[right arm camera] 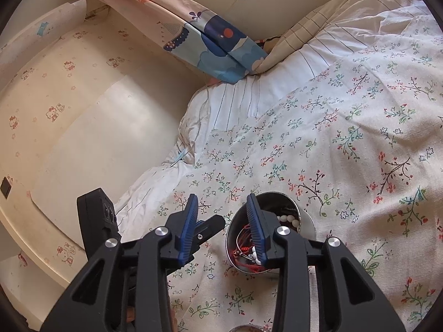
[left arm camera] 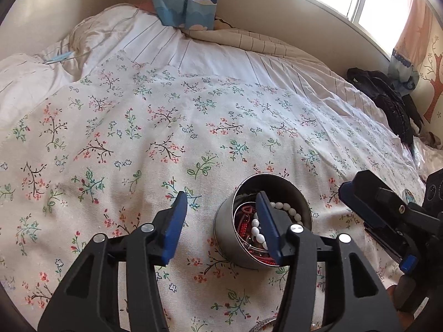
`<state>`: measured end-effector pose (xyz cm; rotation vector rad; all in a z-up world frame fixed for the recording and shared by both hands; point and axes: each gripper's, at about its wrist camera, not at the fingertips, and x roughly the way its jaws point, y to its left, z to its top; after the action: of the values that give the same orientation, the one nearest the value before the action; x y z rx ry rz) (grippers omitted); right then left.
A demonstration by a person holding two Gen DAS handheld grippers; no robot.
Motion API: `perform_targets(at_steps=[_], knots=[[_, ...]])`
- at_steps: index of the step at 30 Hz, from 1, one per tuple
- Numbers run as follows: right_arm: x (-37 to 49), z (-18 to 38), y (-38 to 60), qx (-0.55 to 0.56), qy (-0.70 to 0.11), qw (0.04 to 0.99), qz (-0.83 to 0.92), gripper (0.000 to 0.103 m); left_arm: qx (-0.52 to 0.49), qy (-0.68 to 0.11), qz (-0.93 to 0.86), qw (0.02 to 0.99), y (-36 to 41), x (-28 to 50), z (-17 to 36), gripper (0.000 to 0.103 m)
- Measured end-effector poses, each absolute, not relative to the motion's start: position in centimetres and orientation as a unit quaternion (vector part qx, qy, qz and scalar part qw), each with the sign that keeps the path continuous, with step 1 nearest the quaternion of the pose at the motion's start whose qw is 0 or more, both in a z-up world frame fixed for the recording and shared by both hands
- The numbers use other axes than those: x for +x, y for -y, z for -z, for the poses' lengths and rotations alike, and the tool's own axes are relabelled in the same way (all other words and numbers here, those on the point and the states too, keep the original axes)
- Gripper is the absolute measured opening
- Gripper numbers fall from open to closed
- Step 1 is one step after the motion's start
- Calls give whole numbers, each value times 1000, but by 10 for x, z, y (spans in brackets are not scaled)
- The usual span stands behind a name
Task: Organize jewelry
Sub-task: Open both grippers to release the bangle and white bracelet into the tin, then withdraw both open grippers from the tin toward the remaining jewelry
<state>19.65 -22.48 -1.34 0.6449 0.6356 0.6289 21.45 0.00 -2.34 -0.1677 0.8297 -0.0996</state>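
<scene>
Left gripper [left arm camera: 221,210] parted, empty, right blue pad hanging over the round metal tin [left arm camera: 263,221] just ahead. Right gripper [right arm camera: 223,213] also parted, empty, equally near. Inside: glossy white bead bracelet [left arm camera: 260,229], tangled red cord. Underneath, soft floral bedspread [left arm camera: 166,127].

The left hand-held gripper [left arm camera: 220,207] has its right finger [left arm camera: 270,229] covering part of the white bead bracelet [left arm camera: 288,210] and the red pieces inside the round tin [left arm camera: 227,238]. A second round metal object [left arm camera: 263,323] is cut off at the near edge. The black bundle [left arm camera: 387,99] at far right is too dark to identify.
</scene>
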Motion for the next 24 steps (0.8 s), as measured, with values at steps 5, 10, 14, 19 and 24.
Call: perform_targets(at_steps=[5, 10, 14, 19, 24], knots=[[198, 15, 228, 310, -302, 853, -291, 54, -78, -401, 43, 912, 0, 214, 23, 57], [199, 17, 228, 312, -307, 852, -289, 59, -73, -400, 41, 913, 1, 214, 23, 61], [198, 17, 229, 312, -307, 851, -288, 61, -73, -401, 39, 912, 1, 214, 24, 62], [199, 18, 230, 315, -309, 851, -286, 62, -64, -399, 33, 914, 3, 212, 25, 63], [199, 19, 229, 313, -311, 851, -286, 63, -52, -394, 30, 917, 6, 211, 24, 66]])
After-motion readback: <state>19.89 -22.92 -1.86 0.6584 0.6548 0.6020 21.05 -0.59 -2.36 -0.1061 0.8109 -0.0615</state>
